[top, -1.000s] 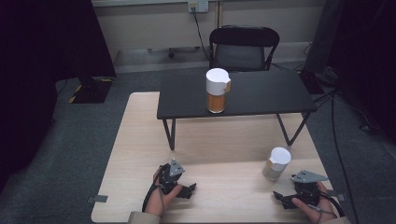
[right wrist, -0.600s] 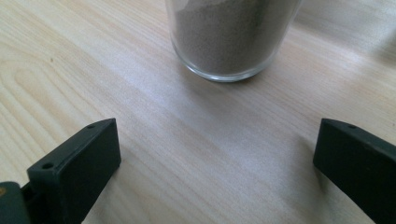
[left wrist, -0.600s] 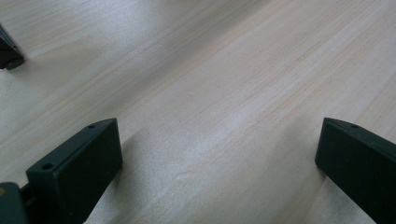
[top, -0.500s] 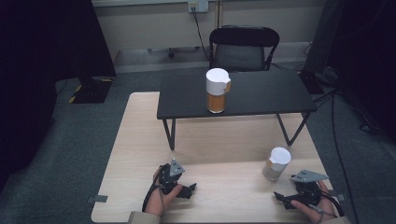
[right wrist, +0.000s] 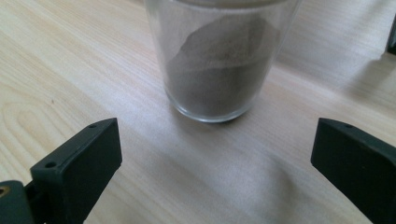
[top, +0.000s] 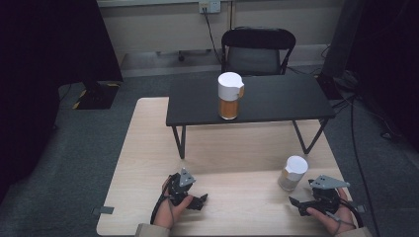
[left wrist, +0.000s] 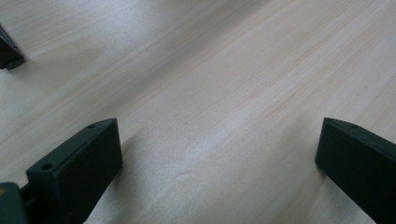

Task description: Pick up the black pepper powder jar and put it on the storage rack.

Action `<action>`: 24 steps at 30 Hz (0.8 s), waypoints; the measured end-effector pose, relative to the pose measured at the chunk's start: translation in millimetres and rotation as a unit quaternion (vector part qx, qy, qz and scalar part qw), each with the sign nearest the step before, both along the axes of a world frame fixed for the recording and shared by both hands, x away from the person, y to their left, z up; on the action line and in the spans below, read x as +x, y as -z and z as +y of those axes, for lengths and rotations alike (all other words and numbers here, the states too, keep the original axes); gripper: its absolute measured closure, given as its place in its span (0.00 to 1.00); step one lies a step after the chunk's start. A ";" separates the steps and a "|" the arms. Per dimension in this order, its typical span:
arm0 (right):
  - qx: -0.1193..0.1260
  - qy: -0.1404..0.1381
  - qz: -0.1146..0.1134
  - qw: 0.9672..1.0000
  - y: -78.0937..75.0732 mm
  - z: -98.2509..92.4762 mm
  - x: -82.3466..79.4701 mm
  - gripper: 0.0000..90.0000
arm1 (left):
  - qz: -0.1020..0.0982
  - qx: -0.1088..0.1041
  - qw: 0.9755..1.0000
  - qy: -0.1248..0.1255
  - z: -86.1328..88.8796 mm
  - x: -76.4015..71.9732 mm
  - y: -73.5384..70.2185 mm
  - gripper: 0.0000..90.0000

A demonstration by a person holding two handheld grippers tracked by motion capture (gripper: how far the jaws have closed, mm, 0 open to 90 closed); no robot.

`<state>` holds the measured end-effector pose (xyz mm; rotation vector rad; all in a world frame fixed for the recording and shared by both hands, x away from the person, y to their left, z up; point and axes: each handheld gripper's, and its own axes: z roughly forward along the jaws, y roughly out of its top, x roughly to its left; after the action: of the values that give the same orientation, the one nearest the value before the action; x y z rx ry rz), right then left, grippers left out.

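Two grippers low on table (top: 237,148) | left gripper (left wrist: 219,163): jaws spread, nothing between | right gripper (right wrist: 215,163): jaws spread, facing jar (right wrist: 219,60), apart from it | jar upright near right edge

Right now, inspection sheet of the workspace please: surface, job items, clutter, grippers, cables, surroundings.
Surface: light wooden table, with a small black table standing on it.
Job's things: small glass jar with white lid, upright near the right gripper, brownish powder inside; taller white-lidded jar with orange contents on the black table.
Clutter: nothing seen.
Grippers: left gripper open over bare wood; right gripper open, facing the small jar, not touching it.
Cables: black cable trails from the left gripper; more run along the floor at right.
Surroundings: black folding chair, grey carpet, wall socket.
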<state>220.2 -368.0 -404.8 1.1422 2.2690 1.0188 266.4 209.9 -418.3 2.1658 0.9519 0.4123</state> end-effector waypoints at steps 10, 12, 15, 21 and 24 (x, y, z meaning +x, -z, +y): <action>0.009 0.000 -0.007 1.000 -6.0 5.3 6.6 0.01 | 0.000 0.000 1.000 0.000 0.0 0.0 0.0 0.00; 0.010 0.002 -0.010 1.000 -6.3 6.3 7.6 0.01 | 0.000 0.000 1.000 0.000 0.0 0.0 0.0 0.00; 0.015 0.001 -0.014 1.000 -7.4 7.2 9.0 0.01 | 0.000 0.000 1.000 0.000 0.0 0.0 0.0 0.00; 0.020 0.002 -0.021 1.000 -10.4 12.2 13.6 0.01 | 0.000 -0.001 1.000 0.000 -0.1 0.2 0.1 0.00; 0.024 0.001 -0.023 0.999 -11.5 14.8 16.0 0.01 | 0.000 -0.001 1.000 0.000 -0.1 0.1 0.2 0.00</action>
<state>236.2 -353.3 -393.3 1.1280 2.2186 1.0920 266.6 209.8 -418.4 2.1641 0.9529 0.4112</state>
